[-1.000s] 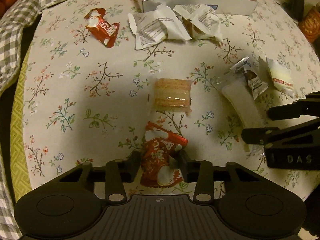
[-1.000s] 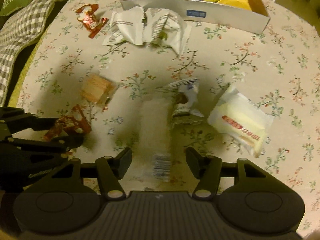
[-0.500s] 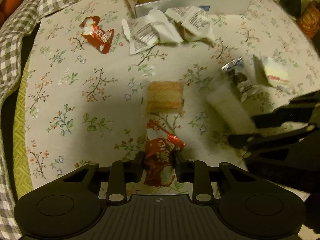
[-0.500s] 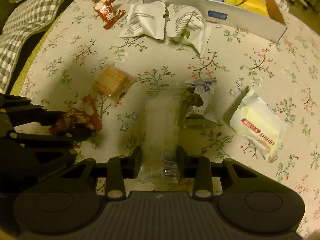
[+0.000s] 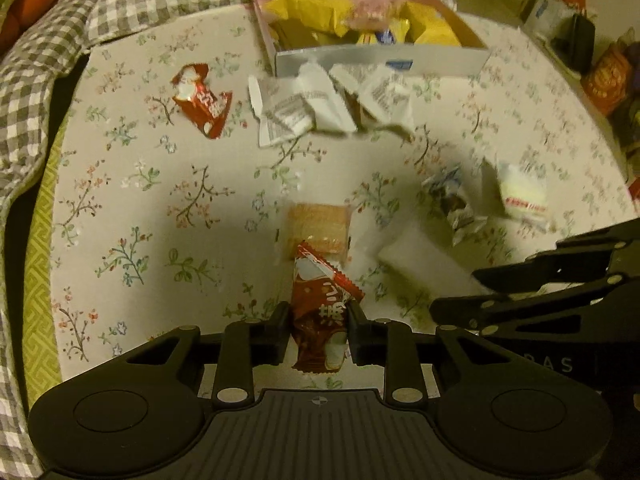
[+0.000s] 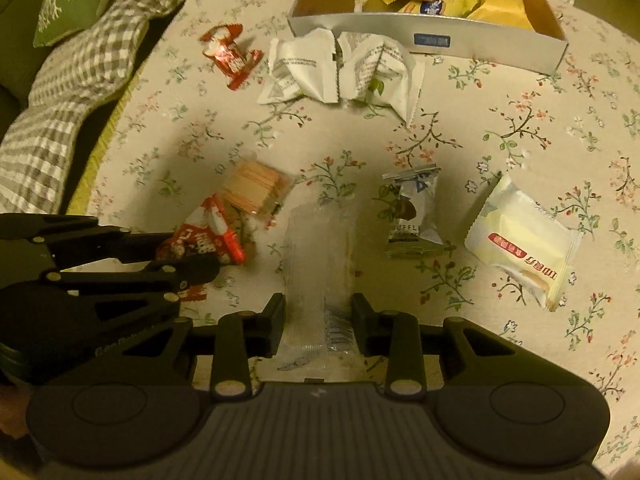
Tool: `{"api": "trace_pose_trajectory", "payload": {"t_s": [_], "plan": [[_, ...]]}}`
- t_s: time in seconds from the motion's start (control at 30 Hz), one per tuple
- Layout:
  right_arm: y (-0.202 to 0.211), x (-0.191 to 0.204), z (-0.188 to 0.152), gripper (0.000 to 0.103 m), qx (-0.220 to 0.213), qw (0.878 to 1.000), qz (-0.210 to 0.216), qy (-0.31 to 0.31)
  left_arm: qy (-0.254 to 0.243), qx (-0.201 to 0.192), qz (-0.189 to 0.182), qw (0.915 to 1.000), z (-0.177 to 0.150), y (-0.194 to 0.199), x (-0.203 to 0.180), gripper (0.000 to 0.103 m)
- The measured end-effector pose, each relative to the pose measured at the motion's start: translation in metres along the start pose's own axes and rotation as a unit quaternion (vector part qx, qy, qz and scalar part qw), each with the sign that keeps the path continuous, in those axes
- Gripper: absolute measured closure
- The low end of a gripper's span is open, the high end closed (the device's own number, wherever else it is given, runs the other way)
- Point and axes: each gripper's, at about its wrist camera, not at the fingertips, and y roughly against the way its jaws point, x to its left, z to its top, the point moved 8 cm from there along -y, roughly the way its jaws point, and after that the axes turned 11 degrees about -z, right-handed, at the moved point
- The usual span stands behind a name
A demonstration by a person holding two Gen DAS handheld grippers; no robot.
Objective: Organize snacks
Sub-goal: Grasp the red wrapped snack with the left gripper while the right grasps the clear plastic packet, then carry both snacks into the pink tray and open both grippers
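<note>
Both grabs look done: the left gripper (image 5: 318, 334) pinches a red packet (image 5: 320, 316), the right gripper (image 6: 318, 320) a clear packet (image 6: 320, 264) — each raised off the cloth (I judge). Next, carry both to the box (image 6: 432, 36).

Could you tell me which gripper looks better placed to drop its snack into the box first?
Probably the right. Both are loaded: the left gripper clamps a red packet and the right gripper a clear packet. The box looks closer ahead in the right wrist view, though the margin is small.
</note>
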Motion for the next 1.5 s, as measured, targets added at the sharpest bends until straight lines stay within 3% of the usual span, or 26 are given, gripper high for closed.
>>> {"api": "trace_pose_trajectory", "payload": {"t_s": [0.5, 0.67, 1.07, 1.3, 1.5], "plan": [[0.018, -0.011, 0.003, 0.074, -0.024, 0.999, 0.032, -0.026, 0.03, -0.042, -0.035, 0.998, 0.014, 0.023, -0.006, 0.077], [0.03, -0.02, 0.011, 0.075, -0.042, 0.998, 0.037, -0.043, 0.042, -0.071, -0.026, 0.9962, 0.023, 0.036, 0.003, 0.077], [0.043, -0.042, 0.028, 0.075, -0.064, 0.994, 0.049, -0.069, 0.027, -0.091, -0.007, 0.9954, 0.045, 0.041, 0.006, 0.077], [0.052, -0.063, 0.053, 0.075, -0.081, 0.992, 0.05, -0.082, 0.002, -0.087, -0.001, 0.9962, 0.074, 0.03, -0.003, 0.077], [0.064, -0.086, 0.099, 0.075, -0.11, 0.989, 0.046, -0.089, -0.009, -0.12, 0.0, 0.9928, 0.123, 0.037, 0.0, 0.077]]}}
